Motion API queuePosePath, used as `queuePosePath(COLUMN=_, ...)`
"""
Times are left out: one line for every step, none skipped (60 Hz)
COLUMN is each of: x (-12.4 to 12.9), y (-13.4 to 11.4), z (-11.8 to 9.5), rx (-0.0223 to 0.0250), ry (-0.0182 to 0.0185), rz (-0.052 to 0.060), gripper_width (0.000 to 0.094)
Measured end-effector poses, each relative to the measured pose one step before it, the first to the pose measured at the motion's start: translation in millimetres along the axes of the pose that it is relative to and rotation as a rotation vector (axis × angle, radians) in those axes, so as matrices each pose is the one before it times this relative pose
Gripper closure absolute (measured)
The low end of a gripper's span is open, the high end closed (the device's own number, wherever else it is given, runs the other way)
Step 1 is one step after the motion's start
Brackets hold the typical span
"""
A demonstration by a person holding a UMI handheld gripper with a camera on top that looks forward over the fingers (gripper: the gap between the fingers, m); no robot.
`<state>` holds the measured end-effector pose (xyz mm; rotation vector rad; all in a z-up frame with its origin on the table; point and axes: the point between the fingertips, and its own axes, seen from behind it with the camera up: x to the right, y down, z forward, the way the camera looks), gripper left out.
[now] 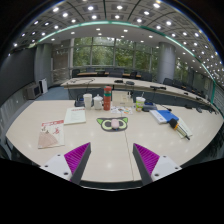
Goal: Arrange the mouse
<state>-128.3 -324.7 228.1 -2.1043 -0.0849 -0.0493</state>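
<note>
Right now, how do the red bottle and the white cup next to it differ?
The red bottle is red-orange, while the white cup is pale. The red bottle is taller and slimmer; the white cup is short and squat. Both stand upright, side by side, on the table, beyond the small mat. The tongs are open and hold nothing, well short of both.
</note>
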Motion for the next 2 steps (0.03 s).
queuePosePath(x=-0.01, y=0.03, z=-0.67, rx=0.00051, ry=-0.00307, rz=0.0010, gripper_width=0.0082)
queuePosePath(x=-0.04, y=-0.44, z=-0.05, rx=0.00061, ry=-0.00220, rz=0.0007, gripper_width=0.0082)
